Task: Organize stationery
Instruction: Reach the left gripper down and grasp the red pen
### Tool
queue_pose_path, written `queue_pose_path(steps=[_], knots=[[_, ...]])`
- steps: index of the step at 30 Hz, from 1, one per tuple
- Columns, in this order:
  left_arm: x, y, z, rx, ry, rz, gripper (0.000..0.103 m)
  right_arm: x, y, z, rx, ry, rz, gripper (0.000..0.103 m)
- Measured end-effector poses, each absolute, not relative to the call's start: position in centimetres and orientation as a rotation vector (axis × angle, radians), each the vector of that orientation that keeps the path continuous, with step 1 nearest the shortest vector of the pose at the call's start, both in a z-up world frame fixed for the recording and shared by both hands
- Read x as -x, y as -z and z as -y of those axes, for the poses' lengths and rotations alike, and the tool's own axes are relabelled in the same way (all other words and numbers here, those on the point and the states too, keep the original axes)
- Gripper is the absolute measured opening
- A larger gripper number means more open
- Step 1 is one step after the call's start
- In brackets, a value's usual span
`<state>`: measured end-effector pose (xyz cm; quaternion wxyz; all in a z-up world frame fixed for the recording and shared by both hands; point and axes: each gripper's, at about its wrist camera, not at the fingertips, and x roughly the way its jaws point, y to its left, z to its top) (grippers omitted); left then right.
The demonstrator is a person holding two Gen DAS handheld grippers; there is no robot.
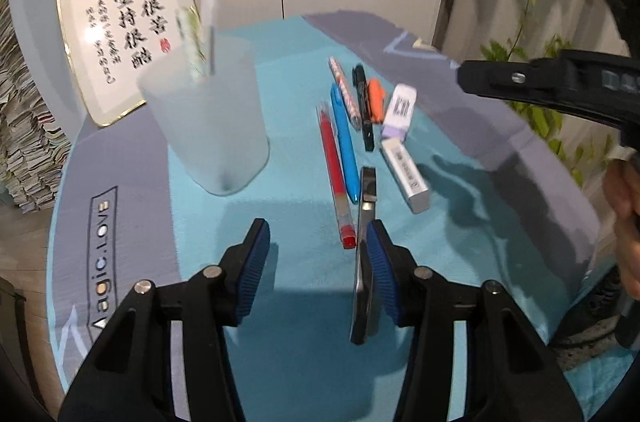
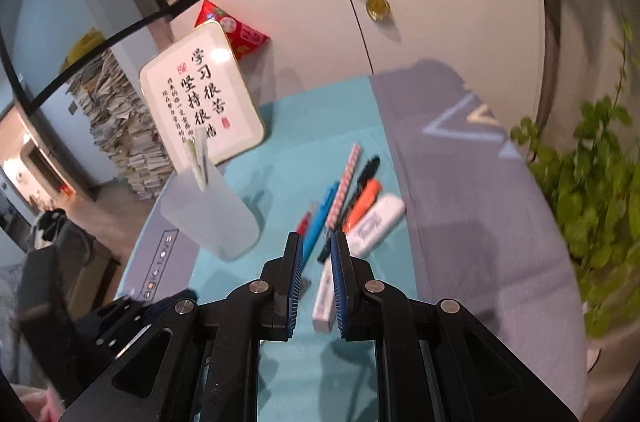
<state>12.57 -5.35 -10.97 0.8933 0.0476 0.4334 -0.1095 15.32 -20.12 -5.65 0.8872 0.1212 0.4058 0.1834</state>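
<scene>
Nearest the left camera, the left gripper (image 1: 318,270) stands half open over the teal mat (image 1: 288,342), nothing clamped between its blue pads (image 1: 256,262); a dark cutter (image 1: 364,262) lies just inside the right pad, long axis running away from the camera, though I cannot tell whether the pad touches it. Beyond it the stationery lies in a rough row, most pieces pointing away and leaning slightly left: a red pen (image 1: 334,174), a blue pen (image 1: 345,146), a patterned pencil (image 1: 343,90), a black marker (image 1: 364,106) and an orange highlighter (image 1: 376,100). Right of these are two erasers, one white with small print too blurred to read (image 1: 406,174), one white and lilac with a barcode label (image 1: 398,110). On the mat's grey border to the left reads "agic.LOVE" (image 1: 102,258) (the first letter is hidden by the gripper). A frosted cup (image 1: 208,118) stands upright left of the pens, two pens already sticking out of it. The right gripper (image 2: 314,286) is nearly shut with only a narrow gap, holding nothing, hovering above the row's near end. Farther back a gold-rimmed plaque (image 2: 200,98) with black Chinese calligraphy leans on the wall, and a medal (image 2: 377,7) hangs on a striped ribbon from the cabinet.
</scene>
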Motion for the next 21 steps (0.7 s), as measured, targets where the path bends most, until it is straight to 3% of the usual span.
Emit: queue_pose_path(steps=[4, 11, 12, 13, 21], knots=[[-13.8, 12.3, 6.0, -0.123, 0.216, -0.940, 0.030, -14.8, 6.4, 20.1, -0.231, -0.395, -0.861, 0.013], [-15.3, 13.1, 6.6, -0.110, 0.217, -0.971, 0.027, -14.3, 7.0, 19.7, -0.227, -0.432, -0.868, 0.013], [-15.4, 13.1, 6.6, -0.103, 0.221, -0.962, 0.022, -14.3, 7.0, 19.6, -0.225, -0.436, -0.872, 0.013], [-15.5, 13.1, 6.6, -0.096, 0.228, -0.962, 0.009, -14.3, 7.0, 19.4, -0.223, -0.438, -0.876, 0.013], [-12.5, 12.4, 4.3, -0.024, 0.273, -0.987, 0.007, -14.3, 7.5, 18.5, -0.219, -0.461, -0.913, 0.013]])
